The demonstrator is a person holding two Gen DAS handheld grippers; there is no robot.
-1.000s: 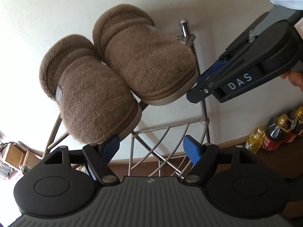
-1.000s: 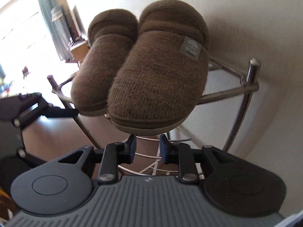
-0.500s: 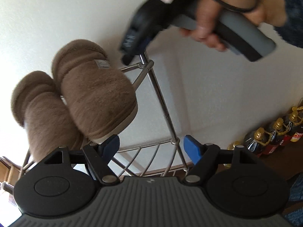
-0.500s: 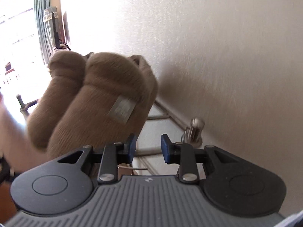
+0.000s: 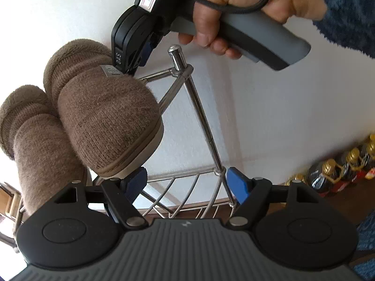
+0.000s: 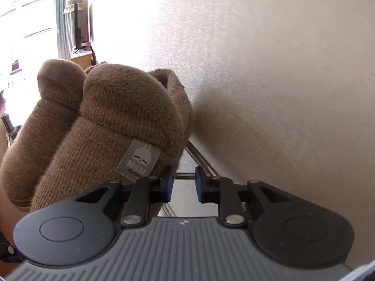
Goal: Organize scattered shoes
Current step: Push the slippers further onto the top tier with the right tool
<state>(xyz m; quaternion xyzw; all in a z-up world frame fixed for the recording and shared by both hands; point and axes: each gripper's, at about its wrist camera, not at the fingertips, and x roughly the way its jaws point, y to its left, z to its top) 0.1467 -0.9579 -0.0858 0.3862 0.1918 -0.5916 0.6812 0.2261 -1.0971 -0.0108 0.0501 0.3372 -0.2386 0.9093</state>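
Observation:
Two brown fuzzy slippers sit side by side on the top tier of a chrome wire shoe rack (image 5: 194, 98). The right slipper (image 5: 105, 117) (image 6: 121, 126) bears a grey tag; the left slipper (image 5: 35, 145) (image 6: 44, 117) lies beside it. My left gripper (image 5: 186, 183) is open and empty, below the right slipper's toe. My right gripper (image 6: 184, 182) is nearly shut and empty, by the right slipper's tagged side near the heel. In the left wrist view it (image 5: 138, 58) hovers over that slipper's heel.
A white textured wall (image 6: 269, 70) stands right behind the rack. Several bottles (image 5: 339, 171) line the floor at the wall's base to the right. A window with curtains (image 6: 65, 18) is far left.
My right gripper rose from under the right slipper's toe to beside its heel. My left gripper shifted right and lower; the slippers stayed on the rack.

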